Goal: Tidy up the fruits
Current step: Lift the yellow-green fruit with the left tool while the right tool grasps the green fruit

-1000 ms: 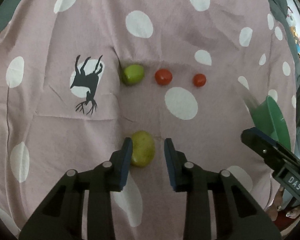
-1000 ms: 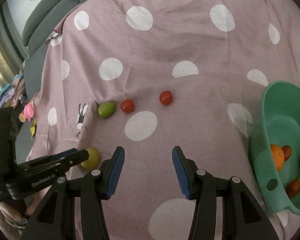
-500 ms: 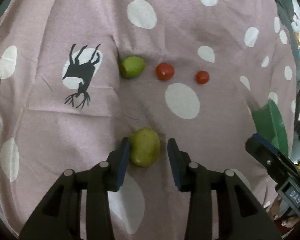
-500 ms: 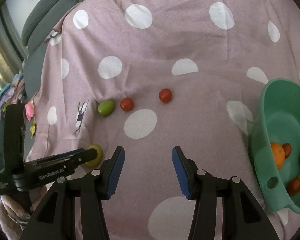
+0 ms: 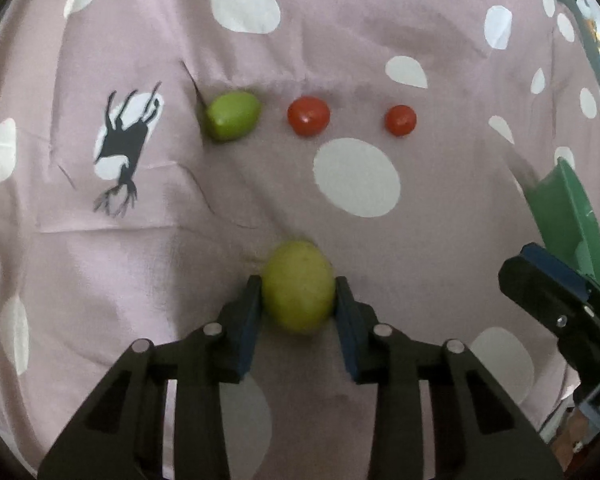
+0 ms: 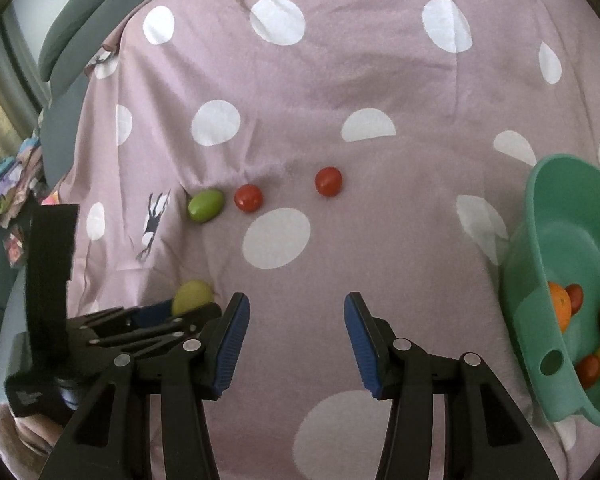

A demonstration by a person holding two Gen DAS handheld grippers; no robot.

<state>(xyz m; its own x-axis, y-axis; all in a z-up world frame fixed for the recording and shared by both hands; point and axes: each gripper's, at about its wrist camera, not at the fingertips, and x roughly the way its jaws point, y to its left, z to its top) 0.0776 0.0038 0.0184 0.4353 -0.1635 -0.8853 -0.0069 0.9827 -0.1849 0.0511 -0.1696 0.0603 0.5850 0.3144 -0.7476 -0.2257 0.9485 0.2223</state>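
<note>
The left gripper has the yellow-green fruit between its blue pads. Its jaws have just been closing, and both pads now press the fruit's flanks, one at its 9 o'clock side and one at its 3 o'clock side. The fruit rests on the pink spotted bedspread, its long axis running roughly from 12 to 6 o'clock in the left wrist view, in line with the fingers, so the grip falls across its narrow width.

The green bowl, which already holds oranges and small tomatoes, lies toward 3 o'clock from that fruit, past the right gripper. The right gripper hangs empty with its jaws moderately apart, pointing at bare cloth, and it is clearly the nearer of the two to the bowl.

Toward 12 o'clock a green fruit and two red tomatoes lie in a row, apart from one another. The likely next move is a lift and a carry across to the bowl.
</note>
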